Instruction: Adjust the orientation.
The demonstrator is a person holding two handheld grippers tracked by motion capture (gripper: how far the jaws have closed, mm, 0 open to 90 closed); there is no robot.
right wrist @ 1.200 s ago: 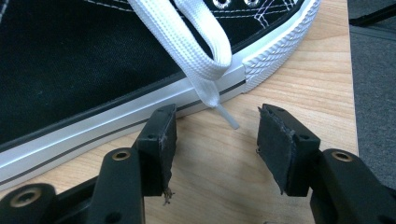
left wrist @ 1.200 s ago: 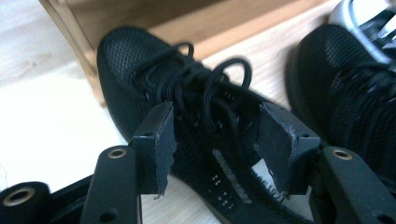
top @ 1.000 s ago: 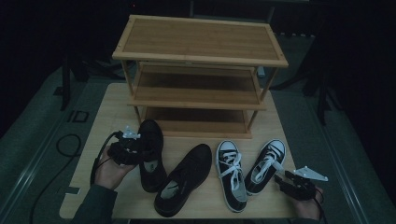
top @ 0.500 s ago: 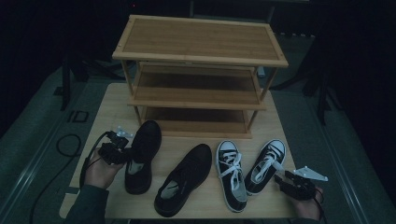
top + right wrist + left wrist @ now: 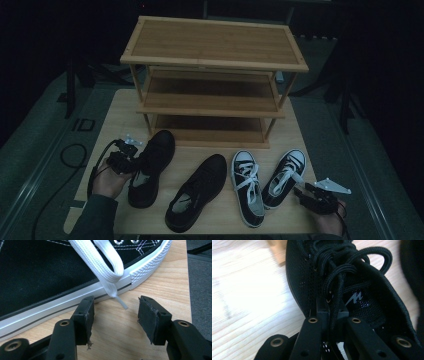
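Note:
My left gripper [image 5: 131,161] is shut on the laced side edge of the left black shoe [image 5: 150,167]. In the left gripper view its jaws have just closed, and the gripper [image 5: 332,307] pinches the shoe's [image 5: 352,277] wall and a lace. A second black shoe [image 5: 197,192] lies mid-table. Two black-and-white sneakers [image 5: 248,187] [image 5: 285,177] lie to its right. My right gripper [image 5: 302,191] rests open at the right sneaker's heel side. In the right gripper view the open gripper [image 5: 115,311] faces that sneaker's [image 5: 37,272] white sole, and a white lace [image 5: 107,267] ends between the jaws, untouched.
A three-tier wooden shoe rack [image 5: 215,50] stands at the back of the light wooden table [image 5: 115,120]. A black cable [image 5: 75,155] loops off the table's left edge. The table's right edge runs close beside my right gripper.
The left gripper's jaws have closed on the left black shoe's side. That shoe has swung, with its toe now angled toward the rack. The right gripper has stayed put.

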